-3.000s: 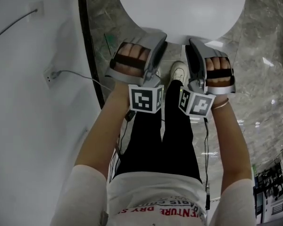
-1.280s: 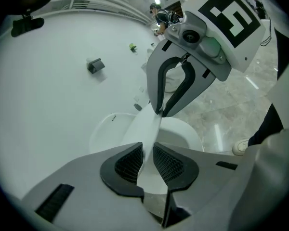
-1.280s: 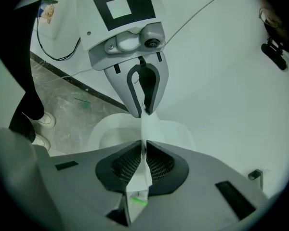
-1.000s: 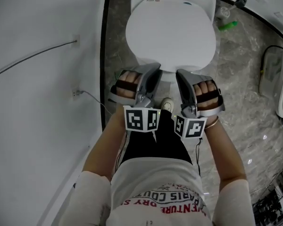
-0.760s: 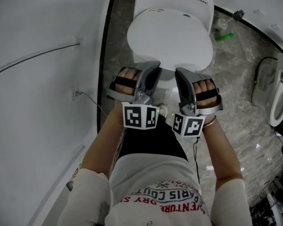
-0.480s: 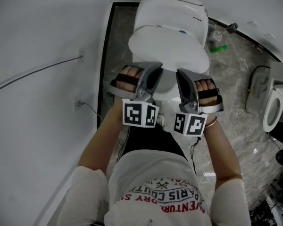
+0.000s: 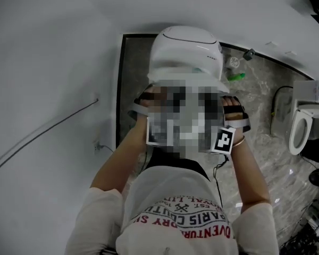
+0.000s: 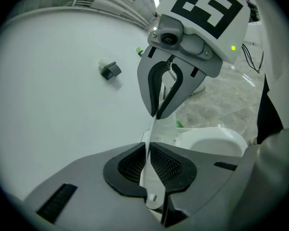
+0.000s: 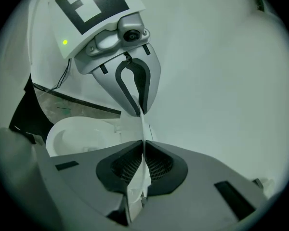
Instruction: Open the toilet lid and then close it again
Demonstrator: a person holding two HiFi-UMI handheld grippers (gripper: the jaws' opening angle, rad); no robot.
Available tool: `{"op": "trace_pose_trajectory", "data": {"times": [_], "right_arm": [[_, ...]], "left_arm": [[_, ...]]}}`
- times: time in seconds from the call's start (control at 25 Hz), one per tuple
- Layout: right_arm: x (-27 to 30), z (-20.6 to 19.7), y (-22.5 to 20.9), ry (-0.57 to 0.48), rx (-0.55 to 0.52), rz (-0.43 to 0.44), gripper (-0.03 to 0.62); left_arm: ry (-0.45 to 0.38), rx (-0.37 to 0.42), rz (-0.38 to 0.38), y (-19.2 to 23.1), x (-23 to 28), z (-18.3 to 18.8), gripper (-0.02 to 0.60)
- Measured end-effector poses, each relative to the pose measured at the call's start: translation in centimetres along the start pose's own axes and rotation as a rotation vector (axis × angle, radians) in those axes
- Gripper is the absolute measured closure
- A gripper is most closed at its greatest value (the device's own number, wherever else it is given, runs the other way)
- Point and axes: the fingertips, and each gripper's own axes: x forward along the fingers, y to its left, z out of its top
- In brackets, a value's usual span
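The toilet lid [image 8: 152,192], raised off the bowl [image 8: 216,146], runs edge-on between both grippers. The left gripper [image 8: 147,150] has just been closing its fingers and pinches the lid's thin rim. The right gripper [image 9: 143,150] is clamped on the rim opposite. A green bottle [image 7: 235,77] lies on the floor [image 7: 266,116] beside the toilet, and a second toilet [image 7: 300,129] stands well apart.

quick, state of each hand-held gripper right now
Left hand-held gripper: shut on the edge of the toilet lid, jaws just been closing.
Right hand-held gripper: shut on the toilet lid edge too.
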Motion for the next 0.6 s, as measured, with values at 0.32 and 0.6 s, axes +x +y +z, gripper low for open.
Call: {"op": "trace_pose_trajectory", "data": {"times": [0.32, 0.6], "right_arm": [[4.4, -1.6, -6.7, 0.057, 0.052, 0.05, 0.565], [7.9, -3.9, -12.2, 0.049, 0.106, 0.111, 0.565]], "left_arm": [[-0.07, 0.015, -0.052, 6.3, 4.9, 0.0, 0.541], [-0.087, 0.003, -0.064, 11.2, 9.6, 0.7, 0.54]]}}
